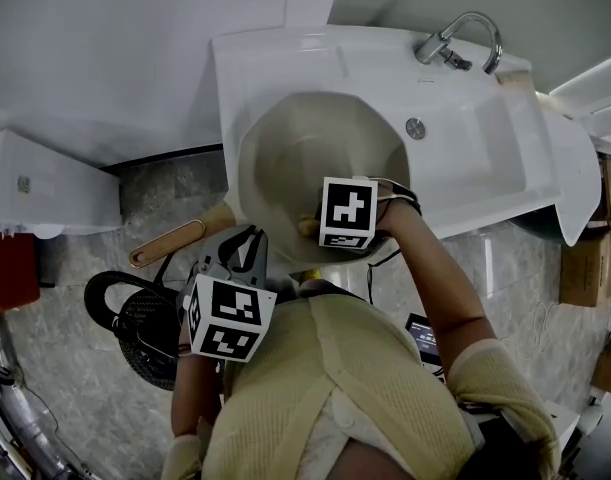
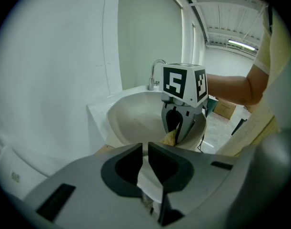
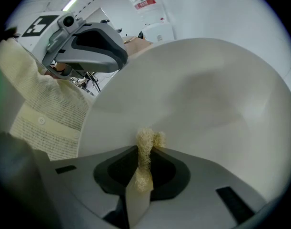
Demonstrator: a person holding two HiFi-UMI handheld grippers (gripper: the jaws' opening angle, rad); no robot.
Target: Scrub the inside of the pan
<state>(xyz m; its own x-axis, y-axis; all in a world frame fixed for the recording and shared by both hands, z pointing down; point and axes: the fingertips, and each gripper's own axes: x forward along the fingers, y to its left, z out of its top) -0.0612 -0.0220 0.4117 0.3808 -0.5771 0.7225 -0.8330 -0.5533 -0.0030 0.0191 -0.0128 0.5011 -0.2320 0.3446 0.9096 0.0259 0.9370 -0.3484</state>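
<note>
Right gripper [image 3: 145,150] pinched tight on a pale yellow fibrous scrub pad [image 3: 147,138], which touches the inner wall of the cream round pan [image 3: 207,104]. Left gripper [image 2: 146,151] looks clamped on the rim, with the pan over the white ceramic sink's [image 1: 465,158] front-left edge. Best approach is firm overlapping circles while the rim is held steady.

Likely a workshop washstand: sink [image 1: 485,158], faucet [image 1: 463,36], boxes [image 1: 585,268].

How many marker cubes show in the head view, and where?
2. One cube on the right tool, which grips a scrubber in the pan; the other on the left tool, gripping the pan near its handle.
</note>
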